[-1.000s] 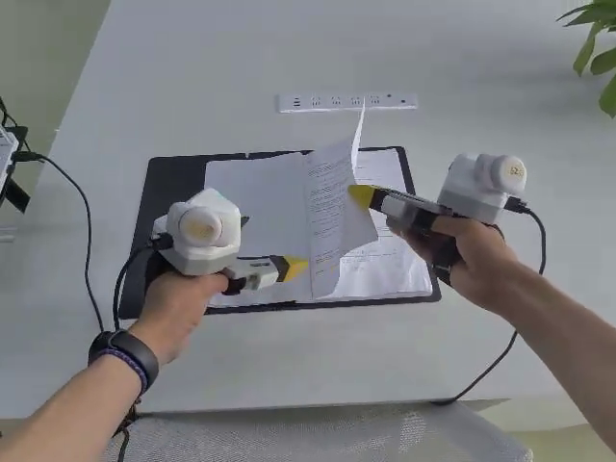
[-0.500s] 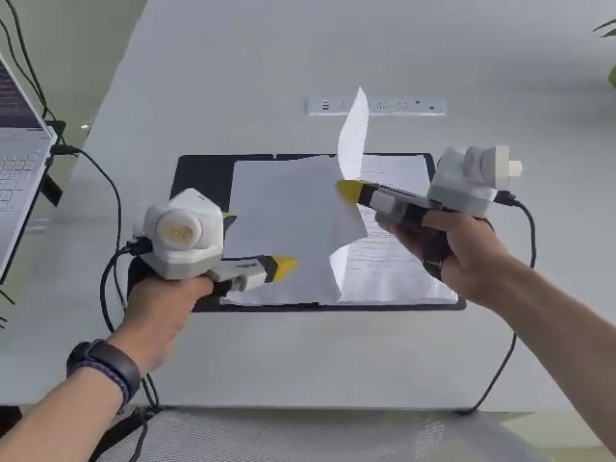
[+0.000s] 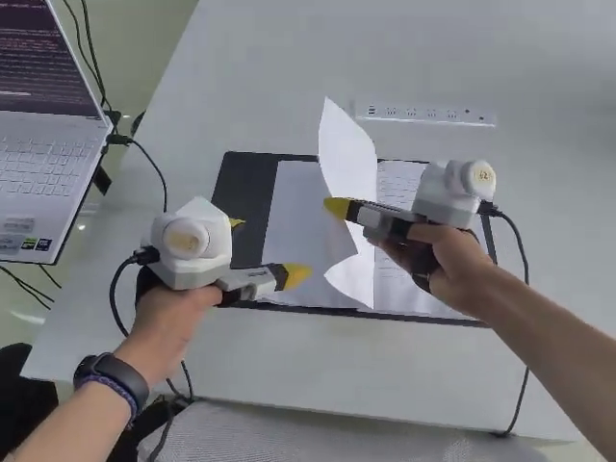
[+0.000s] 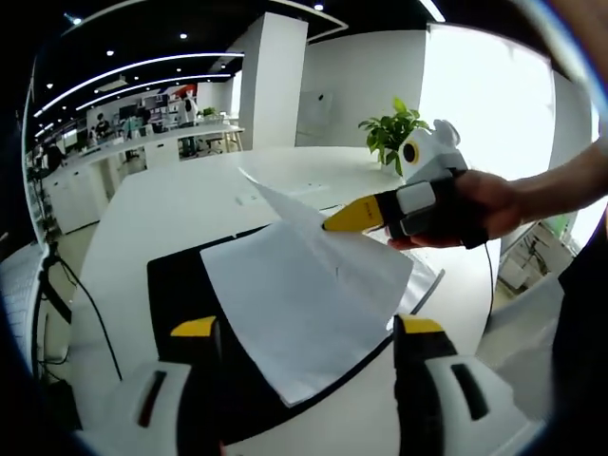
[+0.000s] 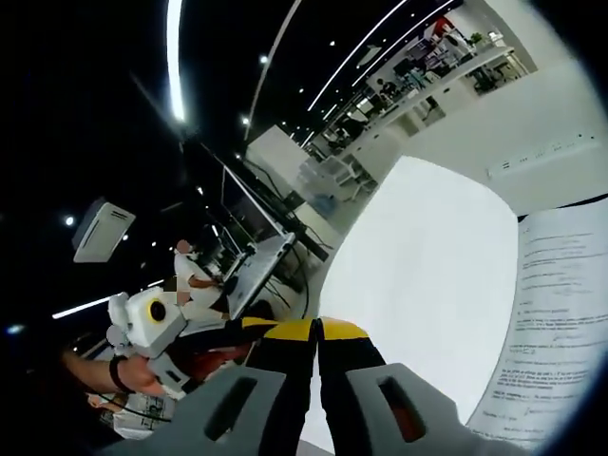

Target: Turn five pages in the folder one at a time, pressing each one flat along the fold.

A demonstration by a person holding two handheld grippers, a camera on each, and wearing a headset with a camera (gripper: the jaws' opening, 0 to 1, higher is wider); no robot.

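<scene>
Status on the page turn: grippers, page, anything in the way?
Right gripper shut on page, page raised mid-turn above folder. Left gripper open, hovering over left-hand sheet. Laptop off to the left, apart from folder.

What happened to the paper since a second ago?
The right gripper, shut on the page, carried it leftward across the folder; the page now stands up with its blank back showing. The left gripper stayed open, holding nothing, and the folder stayed put on the table.
</scene>
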